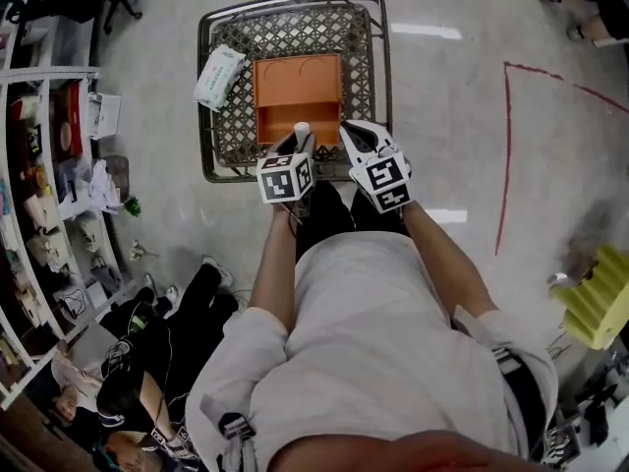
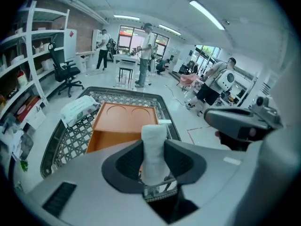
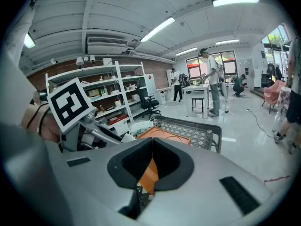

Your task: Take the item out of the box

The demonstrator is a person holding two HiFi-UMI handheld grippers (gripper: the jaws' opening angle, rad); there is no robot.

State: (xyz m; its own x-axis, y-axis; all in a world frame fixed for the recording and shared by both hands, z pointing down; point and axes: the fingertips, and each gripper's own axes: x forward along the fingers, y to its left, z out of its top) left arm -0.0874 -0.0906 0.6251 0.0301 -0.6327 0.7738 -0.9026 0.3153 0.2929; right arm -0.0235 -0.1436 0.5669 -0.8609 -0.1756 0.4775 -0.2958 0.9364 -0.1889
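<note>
An orange box (image 1: 298,87) lies open in a black wire basket (image 1: 221,126) on the floor in front of me. My left gripper (image 1: 300,138) hangs over the box's near edge, shut on a white wrapped cylinder (image 2: 154,149) that stands upright between its jaws. The same cylinder (image 1: 302,129) pokes up above the marker cube in the head view. Just right of it, my right gripper (image 1: 356,136) has its jaw tips meeting, and I see nothing between them. In the right gripper view, the orange box (image 3: 162,134) lies beyond the closed tips (image 3: 153,140).
A white wipes packet (image 1: 218,77) rests on the basket's far left corner. Shelves (image 1: 39,165) with goods line the left side. A person sits on the floor at the lower left. A yellow foam block (image 1: 600,298) lies at the right. People stand in the far room.
</note>
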